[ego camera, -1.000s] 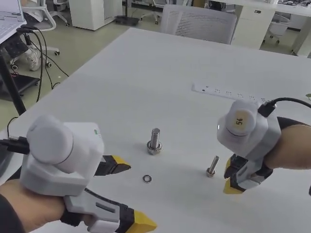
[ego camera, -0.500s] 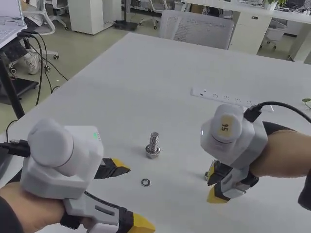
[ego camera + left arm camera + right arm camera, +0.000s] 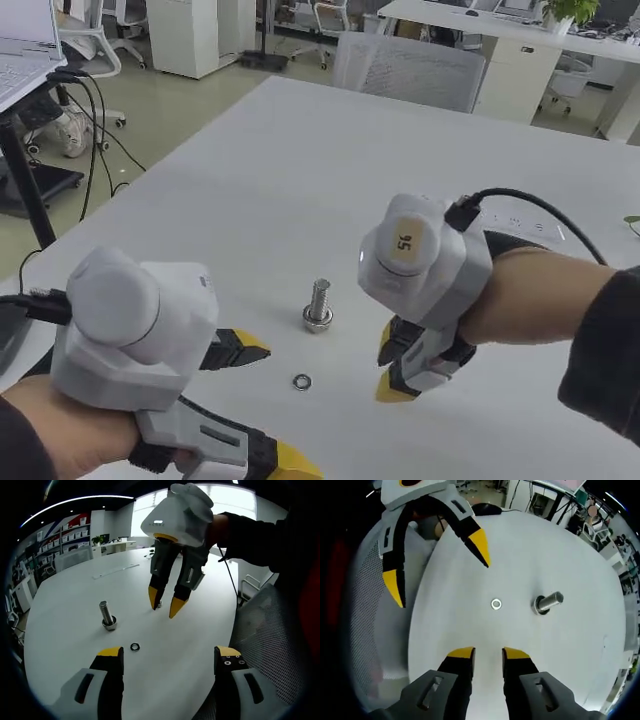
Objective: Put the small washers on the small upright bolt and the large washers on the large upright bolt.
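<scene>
The large bolt point(image 3: 318, 305) stands upright on the white table point(image 3: 250, 190), and it also shows in the left gripper view point(image 3: 106, 616) and the right gripper view point(image 3: 547, 602). A small washer point(image 3: 301, 381) point(image 3: 134, 646) point(image 3: 496, 604) lies flat just in front of it. My right gripper point(image 3: 392, 368) point(image 3: 488, 655) hovers right of the washer, slightly open and holding nothing. It hides the small bolt in the head view. A small grey piece point(image 3: 159, 605) sits at its fingertip. My left gripper point(image 3: 272, 405) point(image 3: 169, 652) is wide open and empty, left of the washer.
A white power strip point(image 3: 115, 571) lies on the far part of the table. A grey mesh chair point(image 3: 410, 70) stands at the far edge. A laptop on a stand with cables point(image 3: 25, 50) is off to the left, beyond the table edge.
My right gripper has moved left from the small bolt toward the washer and now covers the small bolt in the head view. The left gripper has hardly moved.
</scene>
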A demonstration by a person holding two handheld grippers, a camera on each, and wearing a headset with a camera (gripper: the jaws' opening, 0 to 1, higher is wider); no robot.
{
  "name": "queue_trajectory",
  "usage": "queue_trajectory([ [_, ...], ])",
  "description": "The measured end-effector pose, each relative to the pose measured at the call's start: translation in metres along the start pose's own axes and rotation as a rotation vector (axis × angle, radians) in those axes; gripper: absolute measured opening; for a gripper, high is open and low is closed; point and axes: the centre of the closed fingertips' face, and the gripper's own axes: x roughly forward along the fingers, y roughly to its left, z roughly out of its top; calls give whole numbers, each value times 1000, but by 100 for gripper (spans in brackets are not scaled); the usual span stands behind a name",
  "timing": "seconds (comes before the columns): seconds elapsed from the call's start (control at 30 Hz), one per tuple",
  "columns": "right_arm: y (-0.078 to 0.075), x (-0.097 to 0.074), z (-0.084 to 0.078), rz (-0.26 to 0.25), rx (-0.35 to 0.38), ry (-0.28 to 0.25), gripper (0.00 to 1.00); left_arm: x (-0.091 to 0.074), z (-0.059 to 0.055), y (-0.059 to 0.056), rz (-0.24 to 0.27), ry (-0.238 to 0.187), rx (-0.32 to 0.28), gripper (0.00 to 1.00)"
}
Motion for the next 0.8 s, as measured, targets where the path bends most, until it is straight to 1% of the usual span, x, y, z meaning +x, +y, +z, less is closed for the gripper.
queue_trajectory([
  [0.13, -1, 4, 13, 3, -23, -5, 24, 0, 0, 0, 0, 2, 3, 73],
  [0.3, -2, 12, 28, 12, -52, -10, 24, 0, -1, 0, 4, 3, 5, 73],
  [0.57, -6, 25, 42, 27, -69, -13, 24, -1, -1, 0, 6, 4, 4, 73],
  [0.7, -9, 32, 44, 26, -78, -3, 24, -1, -1, 1, 7, 2, 3, 73],
  [0.8, -10, 36, 48, 36, -73, -9, 24, -1, -1, 1, 8, 3, 3, 73],
])
